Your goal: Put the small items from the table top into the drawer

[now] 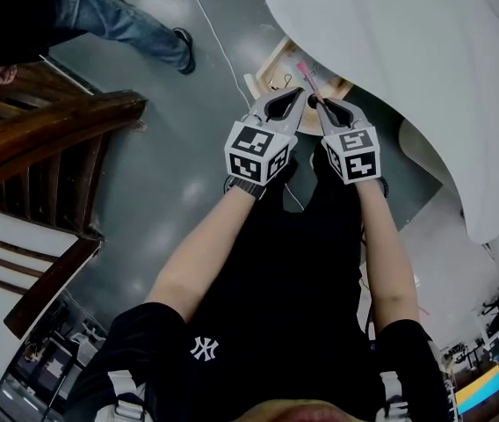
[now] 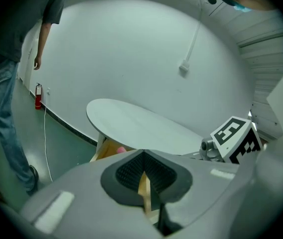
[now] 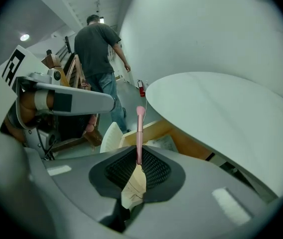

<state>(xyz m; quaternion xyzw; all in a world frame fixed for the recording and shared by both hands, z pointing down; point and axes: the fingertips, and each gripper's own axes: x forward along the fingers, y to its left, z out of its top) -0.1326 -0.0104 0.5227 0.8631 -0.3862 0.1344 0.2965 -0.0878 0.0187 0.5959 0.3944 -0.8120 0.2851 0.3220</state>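
Park the grey plastic left tool (image 1: pixel 295 95), closed on nothing, off to the side. Trust the right tool (image 1: pixel 324 105): clamped by ribbed black pads on the thin, rigid pink stick with a rounded tip (image 1: pixel 306 70), poised over the open pale-wood drawer (image 1: pixel 273 60). Lower inside before releasing; likely rolls. Avoid the edge of the smooth white oval bench (image 1: pixel 408 51).

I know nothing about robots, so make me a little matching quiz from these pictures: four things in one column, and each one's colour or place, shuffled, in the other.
Things:
1. pink stick
2. table top
3. drawer
4. fire extinguisher

Descriptions:
A. red, against the wall
B. white, above the drawer
C. pinched in the right gripper
D. light wood, under the table top

Pairs: 1-C, 2-B, 3-D, 4-A
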